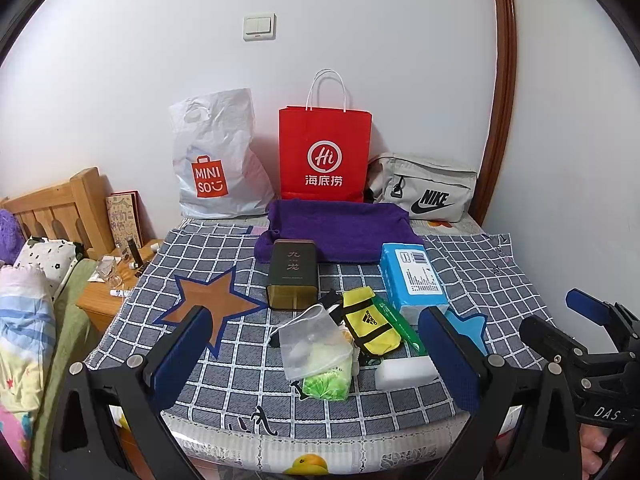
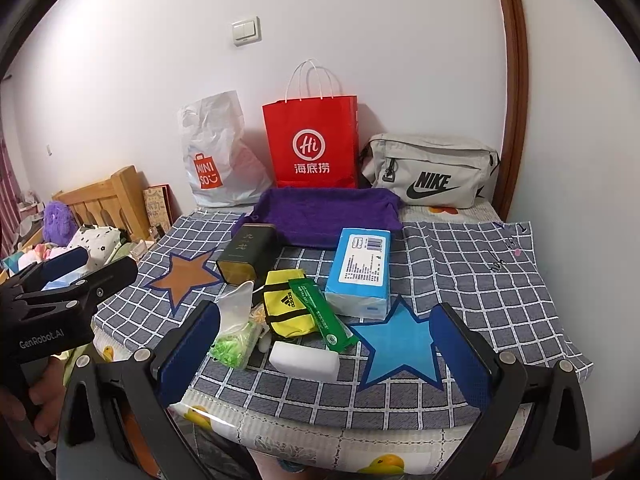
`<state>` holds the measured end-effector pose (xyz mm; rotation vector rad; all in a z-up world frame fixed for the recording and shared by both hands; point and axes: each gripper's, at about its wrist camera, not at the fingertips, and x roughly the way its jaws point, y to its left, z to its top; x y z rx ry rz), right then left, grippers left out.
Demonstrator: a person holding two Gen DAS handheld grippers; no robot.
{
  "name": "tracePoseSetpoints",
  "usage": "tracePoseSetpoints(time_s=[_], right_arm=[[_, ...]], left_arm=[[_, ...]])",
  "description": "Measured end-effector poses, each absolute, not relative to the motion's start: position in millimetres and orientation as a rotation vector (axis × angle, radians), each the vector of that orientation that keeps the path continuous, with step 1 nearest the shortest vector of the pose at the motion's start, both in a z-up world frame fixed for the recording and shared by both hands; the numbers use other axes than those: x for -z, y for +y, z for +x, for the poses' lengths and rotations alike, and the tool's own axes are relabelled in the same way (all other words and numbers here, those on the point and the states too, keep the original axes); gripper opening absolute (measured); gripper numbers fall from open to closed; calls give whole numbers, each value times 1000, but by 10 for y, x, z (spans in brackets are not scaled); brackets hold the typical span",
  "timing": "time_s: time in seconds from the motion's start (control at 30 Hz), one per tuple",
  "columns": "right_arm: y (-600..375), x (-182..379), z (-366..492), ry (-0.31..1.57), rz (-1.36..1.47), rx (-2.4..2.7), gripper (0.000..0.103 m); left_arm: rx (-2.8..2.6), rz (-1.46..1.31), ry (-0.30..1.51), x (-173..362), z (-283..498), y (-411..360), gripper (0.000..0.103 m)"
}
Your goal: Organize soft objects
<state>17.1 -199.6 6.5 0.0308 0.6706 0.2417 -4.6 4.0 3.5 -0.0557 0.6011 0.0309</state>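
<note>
On the checked cloth [image 1: 240,376] lie a folded purple towel [image 1: 340,232] [image 2: 324,216], a blue tissue pack [image 1: 412,276] [image 2: 360,272], a yellow pouch [image 1: 370,324] [image 2: 286,304], a green sachet [image 2: 320,312], a white foam block [image 1: 404,372] [image 2: 304,360] and a clear bag of green bits [image 1: 316,356] [image 2: 236,328]. A dark tin [image 1: 294,276] [image 2: 246,256] stands by the towel. My left gripper [image 1: 316,354] hovers open just short of the pile. The right gripper [image 2: 324,356] is open too, nothing between its fingers.
A white plastic bag [image 1: 216,160], a red paper bag [image 1: 324,152] and a grey waist bag [image 1: 424,192] lean on the back wall. Brown star [image 1: 212,304] and blue star [image 2: 400,348] mark the cloth. A wooden nightstand [image 1: 104,300] and bedding sit left.
</note>
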Motion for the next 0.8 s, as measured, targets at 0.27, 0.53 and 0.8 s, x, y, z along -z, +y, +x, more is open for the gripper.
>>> tracePoseSetpoints(time_s=[0.27, 0.53, 0.8], right_arm=[[-1995, -79, 145, 662, 34, -244, 103], [-1999, -96, 140, 659, 35, -245, 103], [-1987, -101, 105, 652, 35, -247, 103]], left_arm=[[-31, -56, 601, -33, -42, 39, 103], [-31, -55, 600, -32, -44, 39, 103], [-32, -54, 600, -37, -46, 46, 103]])
